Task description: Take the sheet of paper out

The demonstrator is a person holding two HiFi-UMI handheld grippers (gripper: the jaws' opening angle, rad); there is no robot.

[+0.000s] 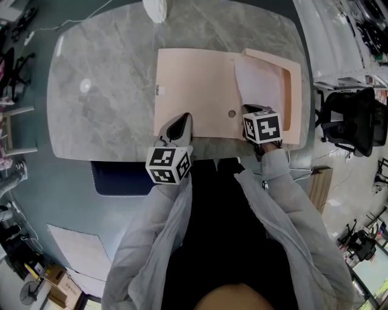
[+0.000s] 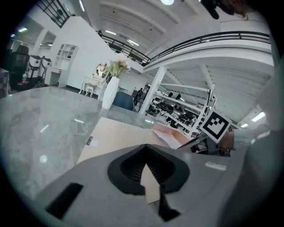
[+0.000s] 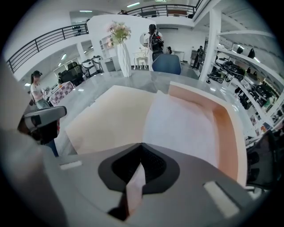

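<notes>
Sleeves, head view: pale grey sleeves [image 1: 285, 206] fill the lower frame, one reaching to each tool.
Left tool, head view: the left tool [image 1: 180, 121] sits at the near edge of the envelope [image 1: 194, 85], with its marker cube toward the camera.
Right tool, head view: the right tool [image 1: 250, 110] sits at the near edge of the sheet of paper [image 1: 257, 82].
Envelope: peach, flat on the grey marbled desk [image 1: 103, 97], open at its right end.
Sheet of paper: white, lying in that open right end, with a peach border on its right and far sides.
Vase: a white vase [image 1: 156, 7] stands at the desk's far edge.
Left tool, left gripper view: jaws closed together on the envelope's peach edge, a corner of it pinched between the pads.
Beyond it: the envelope front, then the sheet, with the right tool's marker cube at far right.
Right tool, right gripper view: jaws closed on the sheet's near edge, a pale strip gripped between the pads.
Beyond it: the sheet spreads away from the tool, with the envelope front to its left.
</notes>
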